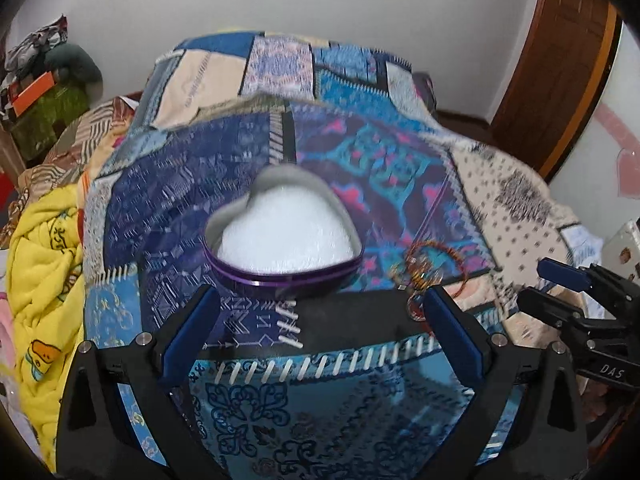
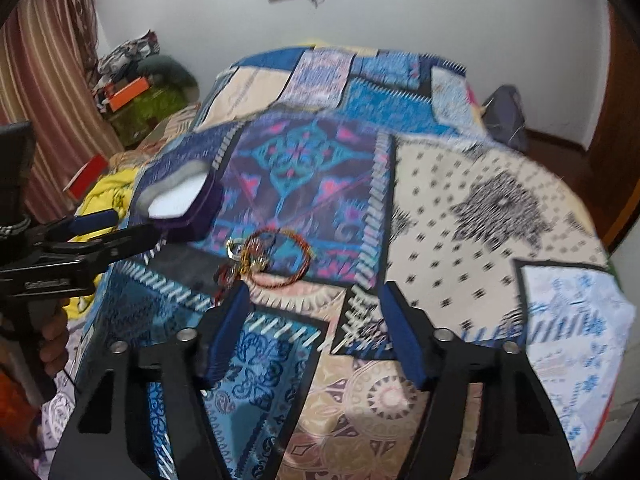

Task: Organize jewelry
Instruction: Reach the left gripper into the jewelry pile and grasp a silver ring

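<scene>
Both wrist views look forward and down over the patchwork quilt (image 1: 256,64), close in. Shared: heart-shaped tin (image 1: 280,236), bangles (image 2: 280,258), far wall.

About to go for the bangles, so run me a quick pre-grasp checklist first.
1. Right gripper open and holding nothing: ok.
2. Left gripper open and holding nothing: ok.
3. Heart-shaped box lid off, white lining showing: ok.
4. Bangles apart from the box, lying on the quilt: ok.
5. Bangles centred between the right fingers: not ok, they sit ahead and toward the left finger.
6. Jewelry count: cannot tell, blurred.
</scene>
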